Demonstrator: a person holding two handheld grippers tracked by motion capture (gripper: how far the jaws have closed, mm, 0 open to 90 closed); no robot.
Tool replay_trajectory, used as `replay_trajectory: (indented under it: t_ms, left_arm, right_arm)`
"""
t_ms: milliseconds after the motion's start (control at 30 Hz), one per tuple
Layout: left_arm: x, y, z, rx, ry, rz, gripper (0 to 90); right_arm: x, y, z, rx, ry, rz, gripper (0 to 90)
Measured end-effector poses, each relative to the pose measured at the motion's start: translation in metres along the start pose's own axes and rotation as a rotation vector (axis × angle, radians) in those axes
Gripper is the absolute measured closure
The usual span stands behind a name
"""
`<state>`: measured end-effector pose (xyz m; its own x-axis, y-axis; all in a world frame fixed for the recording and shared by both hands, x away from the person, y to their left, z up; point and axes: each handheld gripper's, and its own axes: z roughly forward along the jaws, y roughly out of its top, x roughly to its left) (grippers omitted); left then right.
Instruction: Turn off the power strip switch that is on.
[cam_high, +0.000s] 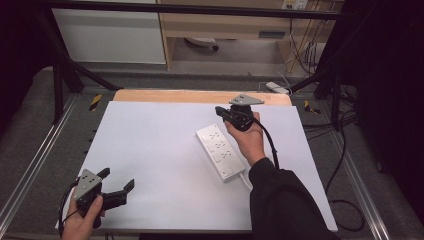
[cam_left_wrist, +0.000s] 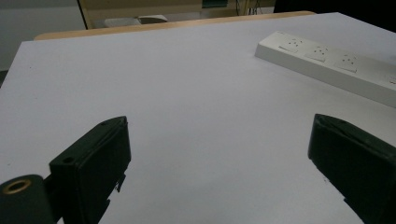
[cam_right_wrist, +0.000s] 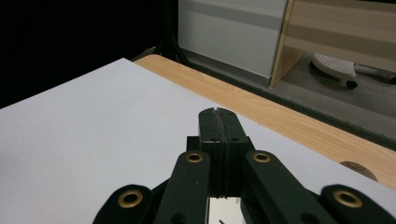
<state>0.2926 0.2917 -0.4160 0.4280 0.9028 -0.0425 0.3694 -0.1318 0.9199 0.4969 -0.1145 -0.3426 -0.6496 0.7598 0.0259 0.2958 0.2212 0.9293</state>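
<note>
A white power strip (cam_high: 220, 150) with three sockets lies slanted on the white tabletop (cam_high: 155, 145), right of centre, its cord (cam_high: 245, 181) trailing toward the near edge. My right gripper (cam_high: 219, 111) hovers just beyond the strip's far end, pointing left, its jaws pressed together with nothing between them; in the right gripper view the closed tips (cam_right_wrist: 218, 115) face the table's wooden far edge (cam_right_wrist: 289, 126). My left gripper (cam_high: 118, 178) rests at the near left corner, open and empty. The left gripper view shows its spread jaws (cam_left_wrist: 219, 123) over bare table, with the power strip (cam_left_wrist: 327, 63) off to the far right.
A wooden strip (cam_high: 175, 96) borders the table's far side. Metal frame rails (cam_high: 35, 165) run along both sides. Beyond the table stand a white cabinet (cam_high: 110, 35) and wooden shelving (cam_high: 225, 25). Cables (cam_high: 345, 165) lie on the floor at right.
</note>
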Motion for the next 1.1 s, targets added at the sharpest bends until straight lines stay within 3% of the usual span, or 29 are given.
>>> replay_trajectory:
  t_ms: [1100]
  left_arm:
    - [0.001,0.000,0.000,0.000,-0.006,0.002,5.6]
  right_arm:
    - [0.011,-0.017,0.051,0.111,0.018,-0.011,90.0]
